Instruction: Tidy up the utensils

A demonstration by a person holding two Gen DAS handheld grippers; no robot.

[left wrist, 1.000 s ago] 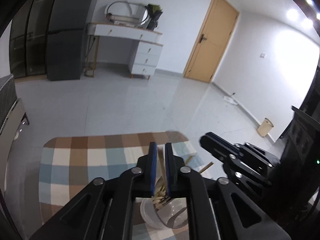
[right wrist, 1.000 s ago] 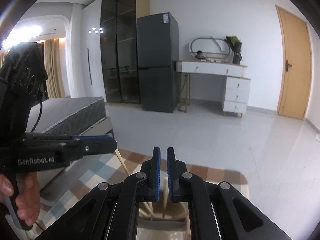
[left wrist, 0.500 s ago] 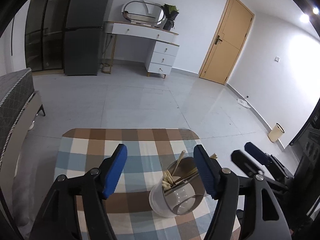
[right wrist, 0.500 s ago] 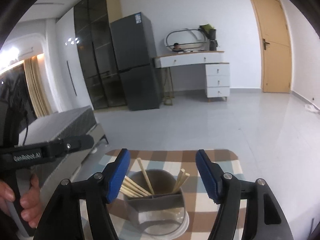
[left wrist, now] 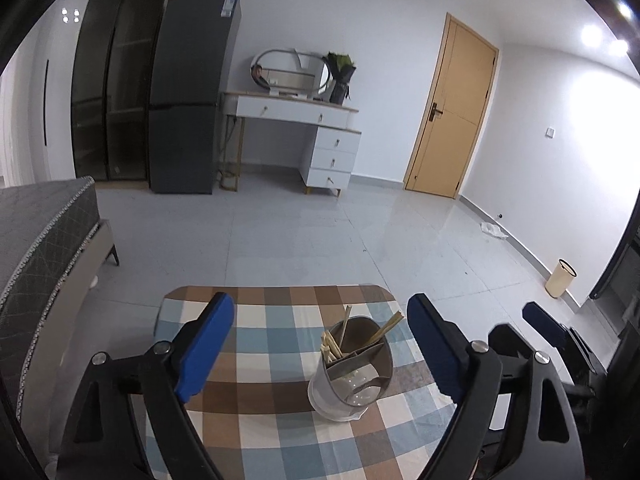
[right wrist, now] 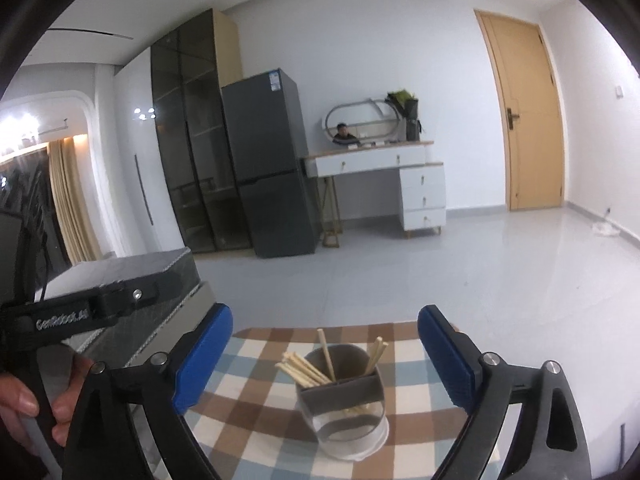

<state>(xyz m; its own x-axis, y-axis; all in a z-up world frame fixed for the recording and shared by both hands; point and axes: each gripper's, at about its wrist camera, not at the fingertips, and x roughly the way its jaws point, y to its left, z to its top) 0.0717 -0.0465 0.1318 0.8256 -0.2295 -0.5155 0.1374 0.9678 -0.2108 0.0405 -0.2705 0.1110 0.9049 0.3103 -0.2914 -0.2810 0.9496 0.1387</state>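
Here, your left gripper (left wrist: 320,352) and right gripper (right wrist: 324,360) hang empty, jaws opening, over the utensil holder (right wrist: 342,408) of chopsticks (right wrist: 304,370) on the checked tablecloth (left wrist: 272,360); swing toward twelve o'clock and you risk tipping it

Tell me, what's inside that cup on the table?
The cup holds wooden chopsticks leaning out over its rim, sorted by a grey divider into sections. The divider hides their lower ends, and the front section looks empty through the clear wall.
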